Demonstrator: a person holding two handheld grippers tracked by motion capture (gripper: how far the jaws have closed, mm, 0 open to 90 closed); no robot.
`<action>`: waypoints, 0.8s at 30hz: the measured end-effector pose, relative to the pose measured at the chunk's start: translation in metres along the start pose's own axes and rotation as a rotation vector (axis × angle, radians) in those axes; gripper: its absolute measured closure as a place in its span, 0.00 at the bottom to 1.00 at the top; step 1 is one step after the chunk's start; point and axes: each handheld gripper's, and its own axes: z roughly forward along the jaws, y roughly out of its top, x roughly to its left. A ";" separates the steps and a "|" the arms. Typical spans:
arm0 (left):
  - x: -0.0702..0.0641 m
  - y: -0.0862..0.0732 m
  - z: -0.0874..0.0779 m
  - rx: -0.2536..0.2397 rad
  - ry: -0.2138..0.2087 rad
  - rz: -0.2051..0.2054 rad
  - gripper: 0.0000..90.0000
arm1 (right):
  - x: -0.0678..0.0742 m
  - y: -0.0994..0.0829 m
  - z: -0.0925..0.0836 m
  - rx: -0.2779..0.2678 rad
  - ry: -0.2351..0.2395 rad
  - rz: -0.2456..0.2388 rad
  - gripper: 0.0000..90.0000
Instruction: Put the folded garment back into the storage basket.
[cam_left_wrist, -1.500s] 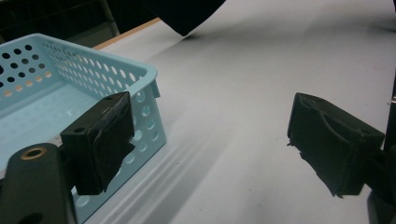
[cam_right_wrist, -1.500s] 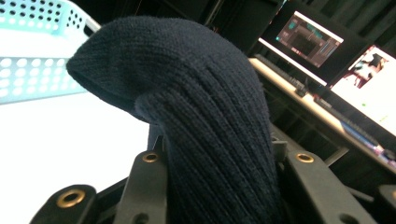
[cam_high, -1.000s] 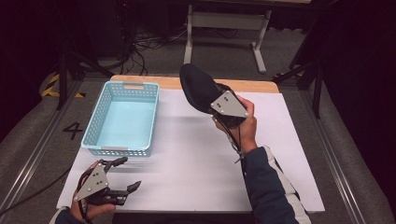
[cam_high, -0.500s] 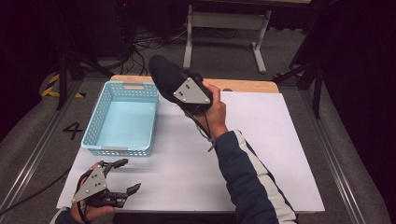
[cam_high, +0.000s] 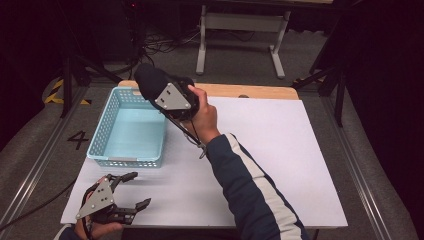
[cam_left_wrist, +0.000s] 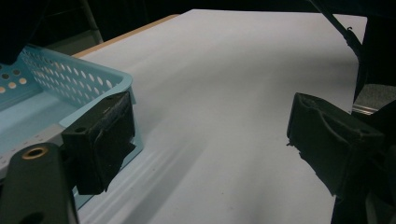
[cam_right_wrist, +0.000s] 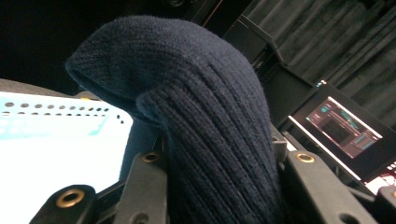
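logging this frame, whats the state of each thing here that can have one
knit hat: dark, clamped in the right gripper, held up in the air at the basket's far right corner
right gripper: shut on the knit hat
left gripper: open, nothing between its jaws, low at the near left of the table
basket: upright, nothing in it
table: covered by a white sheet

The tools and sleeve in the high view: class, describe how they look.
Each tool, left tool and right tool, is black with a grey three-cornered plate on top. A thin dark cable trails from the right one. The right arm wears a dark navy sleeve with a white stripe.
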 end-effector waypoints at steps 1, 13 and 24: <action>0.000 0.000 -0.001 -0.003 0.001 0.001 0.18 | 0.003 0.001 0.002 0.002 0.004 -0.009 0.72; 0.000 -0.001 -0.002 -0.003 -0.016 -0.003 0.18 | 0.050 0.001 0.030 0.024 0.072 -0.062 0.72; 0.000 -0.001 -0.002 0.002 -0.021 0.001 0.18 | 0.092 -0.006 0.027 0.021 0.146 -0.139 0.71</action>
